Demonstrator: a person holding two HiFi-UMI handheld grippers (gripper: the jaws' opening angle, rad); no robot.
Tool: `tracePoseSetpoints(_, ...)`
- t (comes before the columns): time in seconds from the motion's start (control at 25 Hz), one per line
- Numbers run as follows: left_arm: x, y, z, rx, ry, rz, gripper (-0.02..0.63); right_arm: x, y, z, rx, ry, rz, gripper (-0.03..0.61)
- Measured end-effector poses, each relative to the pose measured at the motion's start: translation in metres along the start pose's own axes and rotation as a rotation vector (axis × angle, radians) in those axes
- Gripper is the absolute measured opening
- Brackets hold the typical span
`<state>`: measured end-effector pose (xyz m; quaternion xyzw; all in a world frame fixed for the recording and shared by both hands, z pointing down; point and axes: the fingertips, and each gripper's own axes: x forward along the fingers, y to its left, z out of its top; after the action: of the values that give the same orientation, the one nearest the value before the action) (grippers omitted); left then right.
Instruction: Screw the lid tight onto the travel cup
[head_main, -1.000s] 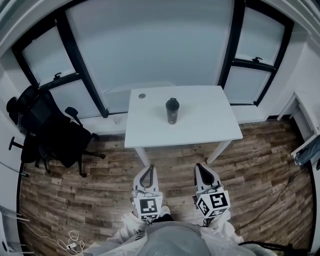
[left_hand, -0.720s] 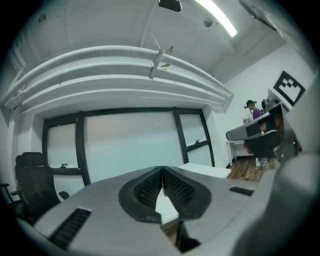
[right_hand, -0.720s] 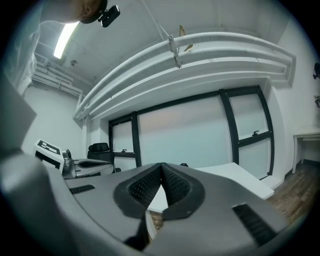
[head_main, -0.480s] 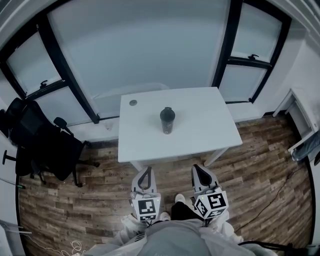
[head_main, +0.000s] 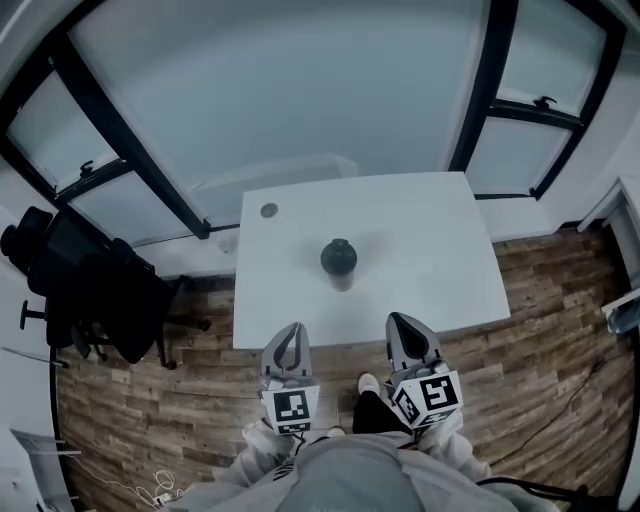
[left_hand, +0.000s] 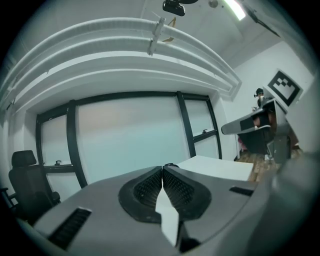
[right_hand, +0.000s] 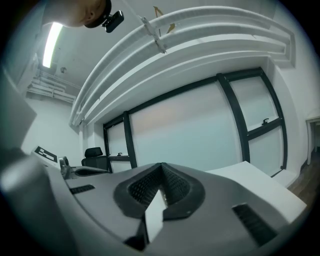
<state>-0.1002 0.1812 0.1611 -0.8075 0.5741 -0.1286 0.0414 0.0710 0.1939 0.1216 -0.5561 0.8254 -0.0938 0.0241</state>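
**Approach to the bench: both tongs empty, cup not yet reached**

- Left tongs: jaws pressed together, nothing between them. The tips are at the lower centre of the head view, over the bench's near edge.
- Right tongs: jaws likewise pressed together and empty, level with the left pair and apart from it.
- Change: a second ago the tongs were over bare floor, well short of the bench. The person has since walked up, and the bench now fills the middle of the frame. The task proper is judged not yet begun, since both jaws must spread before either can grip.
- Travel cup: dark and upright at the centre of the bench, ahead of and between the two tongs and touched by neither. A dark lid sits on top. It is possibly only loosely set, but the view from above cannot settle that.
- Bench: white and otherwise bare, save one small grey disc at its upper left.
- Room: wood-plank floor, black office chair at the left, and black-framed frosted windows across the top.
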Motion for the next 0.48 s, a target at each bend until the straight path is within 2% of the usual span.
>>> tracePoseSetpoints(0.24, 0.073, 0.006, 0.002, -0.001, 0.041, 0.059, 0.014, 0.058, -0.057, 0.009, 0.008, 0.022, 0.056, 0.021)
tracePoseSetpoints(0.48, 0.112, 0.016, -0.002, 0.021, 0.041, 0.070, 0.013, 0.101, -0.084, 0.006, -0.003, 0.041, 0.091, 0.021)
